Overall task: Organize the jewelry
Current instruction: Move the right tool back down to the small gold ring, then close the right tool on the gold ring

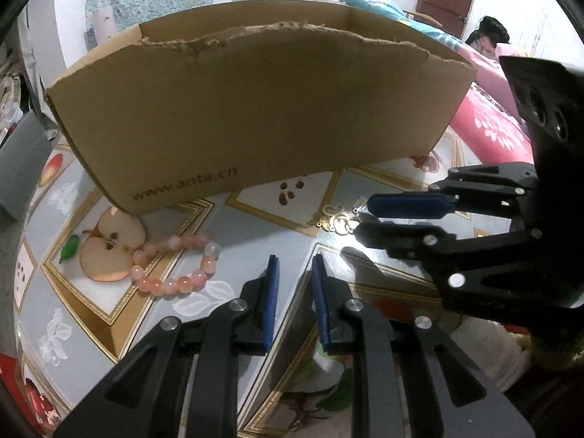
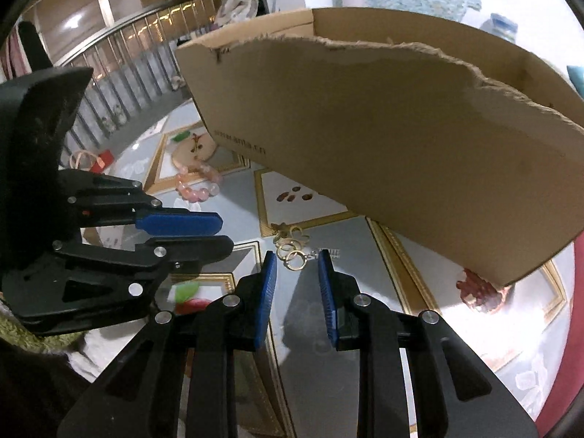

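Both grippers hung over the table, which wore a tablecloth printed with fruit, in front of a torn-edged cardboard box standing toward the far edge. The right gripper had its blue pads slightly apart with nothing between them, aimed at a small gold ornament of linked rings that lay on the cloth just beyond its fingertips, close to the box's near wall. The left gripper was likewise a little apart and empty; a pink bead bracelet lay on the cloth to its left, beside a printed apple slice and near the box's left corner. The step in hand looked to be the right gripper's pickup of the gold piece. To do it well, the pads should probably straddle the rings low against the cloth, closing on the thickest cluster, not on the thin chain end, then lift straight before crossing the box's ragged rim.
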The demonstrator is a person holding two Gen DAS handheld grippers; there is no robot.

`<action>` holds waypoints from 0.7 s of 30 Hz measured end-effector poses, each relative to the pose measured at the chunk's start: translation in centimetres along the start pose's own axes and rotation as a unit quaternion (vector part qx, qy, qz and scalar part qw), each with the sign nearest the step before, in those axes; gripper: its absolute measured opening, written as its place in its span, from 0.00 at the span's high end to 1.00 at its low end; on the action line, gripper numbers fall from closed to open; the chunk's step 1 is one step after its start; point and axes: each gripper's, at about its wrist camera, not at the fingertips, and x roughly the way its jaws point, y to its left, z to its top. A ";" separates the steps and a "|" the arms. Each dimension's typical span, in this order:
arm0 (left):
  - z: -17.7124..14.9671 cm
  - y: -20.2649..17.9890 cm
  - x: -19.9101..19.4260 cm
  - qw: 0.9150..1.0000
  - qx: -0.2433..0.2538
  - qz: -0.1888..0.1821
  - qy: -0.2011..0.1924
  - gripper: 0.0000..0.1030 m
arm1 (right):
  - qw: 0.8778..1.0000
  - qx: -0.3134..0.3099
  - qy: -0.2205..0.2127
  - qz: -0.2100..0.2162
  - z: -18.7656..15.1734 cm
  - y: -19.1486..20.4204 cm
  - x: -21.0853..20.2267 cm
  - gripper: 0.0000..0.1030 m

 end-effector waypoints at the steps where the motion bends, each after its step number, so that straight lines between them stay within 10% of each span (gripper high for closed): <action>1: 0.1 -0.1 0.1 1.000 0.002 0.001 0.000 0.83 | 1.000 -0.004 -0.001 -0.001 0.0 0.1 0.1 0.77; 21: 0.2 -0.3 0.2 1.000 0.021 0.006 -0.005 0.83 | 1.000 -0.004 0.012 -0.012 -0.3 0.0 -0.2 0.90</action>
